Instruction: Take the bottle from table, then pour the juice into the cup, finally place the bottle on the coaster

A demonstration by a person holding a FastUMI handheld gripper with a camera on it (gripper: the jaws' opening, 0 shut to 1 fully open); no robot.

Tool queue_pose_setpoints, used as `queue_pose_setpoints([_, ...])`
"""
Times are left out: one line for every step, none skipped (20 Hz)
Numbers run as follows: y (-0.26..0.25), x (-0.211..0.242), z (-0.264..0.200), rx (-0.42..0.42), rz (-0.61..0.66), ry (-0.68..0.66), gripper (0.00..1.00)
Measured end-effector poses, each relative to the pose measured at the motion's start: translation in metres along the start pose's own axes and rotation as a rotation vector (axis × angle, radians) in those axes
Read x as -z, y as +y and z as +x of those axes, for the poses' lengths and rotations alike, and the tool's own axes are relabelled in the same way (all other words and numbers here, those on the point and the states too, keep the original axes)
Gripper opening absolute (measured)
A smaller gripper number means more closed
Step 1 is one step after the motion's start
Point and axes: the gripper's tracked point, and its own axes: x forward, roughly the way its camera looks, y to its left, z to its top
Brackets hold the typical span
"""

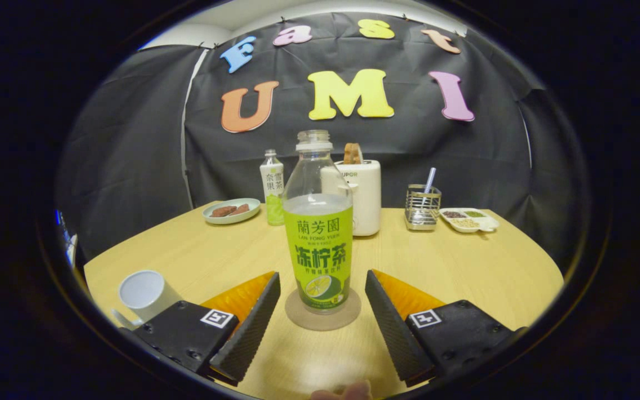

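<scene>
- One gripper (323,311) is in the gripper view; its two fingers stand wide apart, and neither finger touches anything.
- Two bottles are on the table (464,266). The task's bottle (318,233) has a green label and no cap on its neck. It stands between the two fingertips and a little ahead of them, with a free gap on each side.
- This bottle is upright: its long axis is vertical, the open mouth points up, the base is down. The upper part is clear; the lower part is covered by the label.
- One round coaster (323,314) lies flat under the bottle, and the bottle's base rests on it.
- One white cup (143,293) stands near the left finger, at its outer side, apart from the bottle.
- The second bottle (273,194) is smaller, with a cap, and stands upright further back, beside a white appliance (360,194).
- One plate (231,211) with brown pieces of food is left of the second bottle.
- One metal holder (422,206) with a straw-like stick and one divided tray (469,219) are at the far right of the table.
</scene>
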Motion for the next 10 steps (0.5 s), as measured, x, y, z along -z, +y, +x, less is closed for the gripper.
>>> queue_pose_setpoints([-0.002, -0.001, -0.011, 0.013, 0.0, -0.013, 0.99])
queue_pose_setpoints([-0.004, -0.002, -0.024, 0.026, -0.004, -0.031, 0.99])
queue_pose_setpoints([-0.007, -0.005, -0.037, 0.044, -0.008, -0.053, 0.99])
queue_pose_setpoints([-0.012, -0.007, -0.052, 0.067, -0.013, -0.076, 0.99])
queue_pose_setpoints([-0.017, -0.011, -0.066, 0.089, -0.015, -0.099, 0.99])
queue_pose_setpoints([-0.02, -0.014, -0.081, 0.11, -0.013, -0.122, 0.99])
queue_pose_setpoints([-0.024, -0.015, -0.095, 0.127, -0.012, -0.14, 0.99])
queue_pose_setpoints([-0.026, -0.018, -0.11, 0.144, -0.012, -0.158, 0.99])
queue_pose_setpoints([-0.03, -0.021, -0.123, 0.158, -0.018, -0.174, 0.99])
queue_pose_setpoints([-0.035, -0.023, -0.137, 0.175, -0.024, -0.185, 0.99])
